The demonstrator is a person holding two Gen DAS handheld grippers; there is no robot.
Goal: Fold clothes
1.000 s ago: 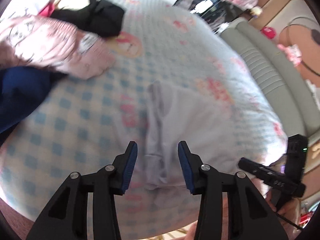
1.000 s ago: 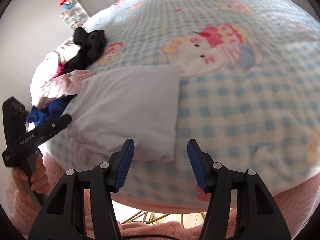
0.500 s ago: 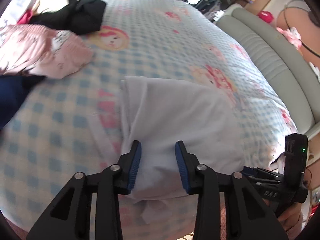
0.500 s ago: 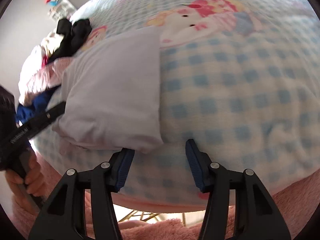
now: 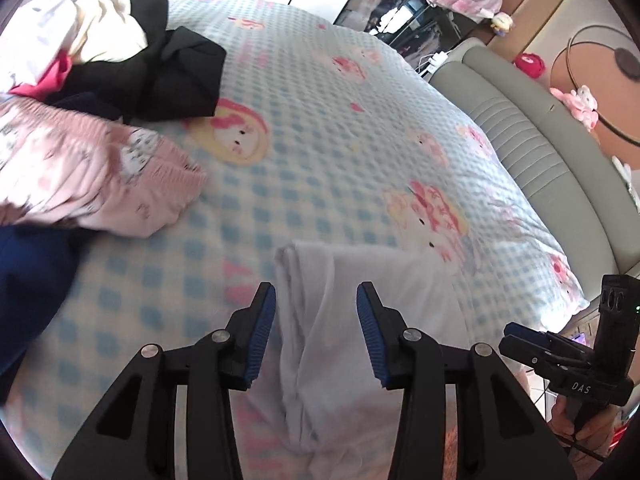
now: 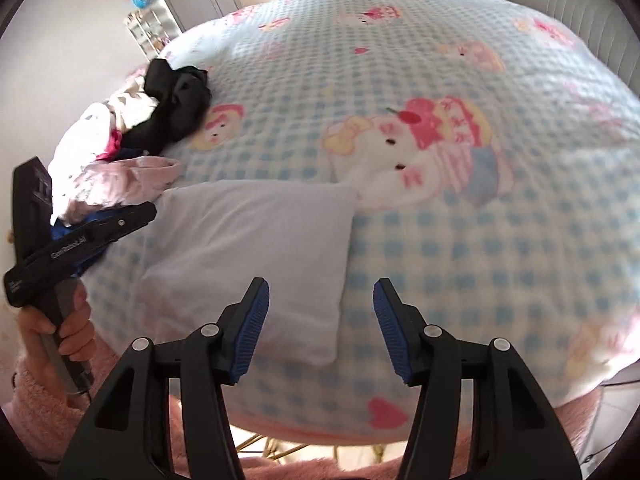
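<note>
Both tools stand wide and hold nothing: the left tool (image 5: 316, 334) hovers over the near end of the folded white garment (image 5: 360, 320), the right tool (image 6: 320, 320) just above its 6 o'clock corner. The garment (image 6: 256, 256) lies at the near edge of the bed (image 6: 460, 240); its fold looks finished, so a clean release or a flat two-corner pinch, without dragging layers, would serve best. At 10 o'clock waits an unfolded pile: pink pyjamas (image 5: 92, 176), black clothing (image 5: 168, 76). Farther off, a padded headboard (image 5: 540, 152) at 2 o'clock.
</note>
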